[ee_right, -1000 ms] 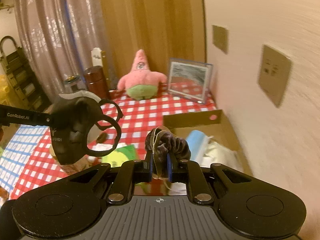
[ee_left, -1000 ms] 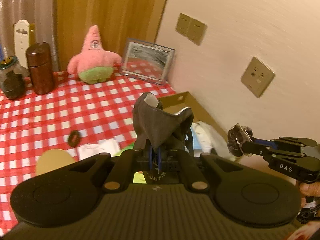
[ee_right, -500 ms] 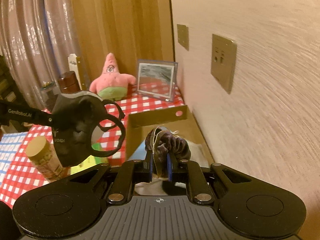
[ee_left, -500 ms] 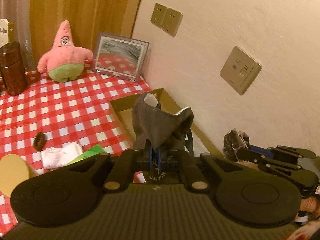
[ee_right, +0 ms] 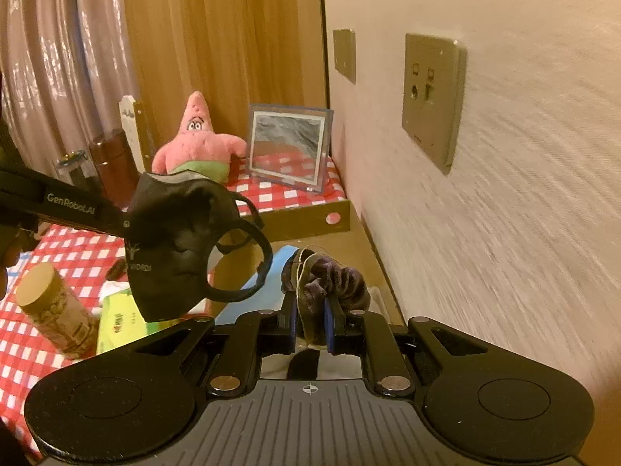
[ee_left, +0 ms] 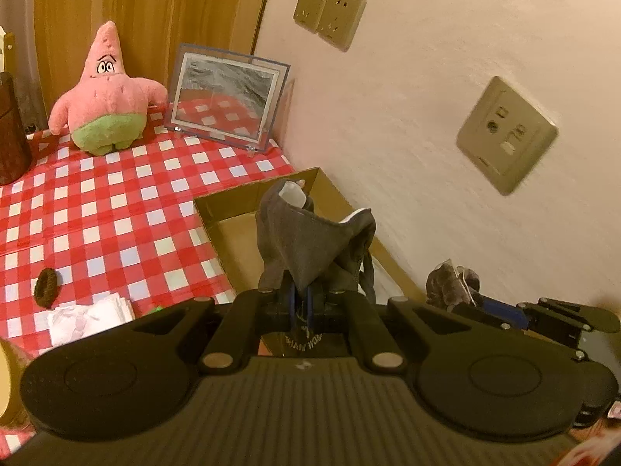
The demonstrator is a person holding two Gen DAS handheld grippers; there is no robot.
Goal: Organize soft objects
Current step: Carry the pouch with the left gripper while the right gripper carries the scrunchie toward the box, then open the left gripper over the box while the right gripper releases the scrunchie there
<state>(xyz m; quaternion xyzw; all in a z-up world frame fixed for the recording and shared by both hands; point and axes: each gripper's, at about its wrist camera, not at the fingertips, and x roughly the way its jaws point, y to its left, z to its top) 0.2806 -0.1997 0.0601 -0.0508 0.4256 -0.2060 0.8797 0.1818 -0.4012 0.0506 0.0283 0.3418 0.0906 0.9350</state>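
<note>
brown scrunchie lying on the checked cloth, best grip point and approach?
The brown scrunchie lies flat as a small ring on the tablecloth, nothing touching it. Probably come from straight above, one of the fingers inside the hole, one outside, and pinch a single side of the soft band.

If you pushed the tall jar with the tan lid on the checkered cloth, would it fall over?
Probably, yes. The jar is tall and narrow, so a push near its lid would likely tip it. It looks round, so once down it might roll across the tablecloth. A low, gentle push would more likely just slide it.
</note>
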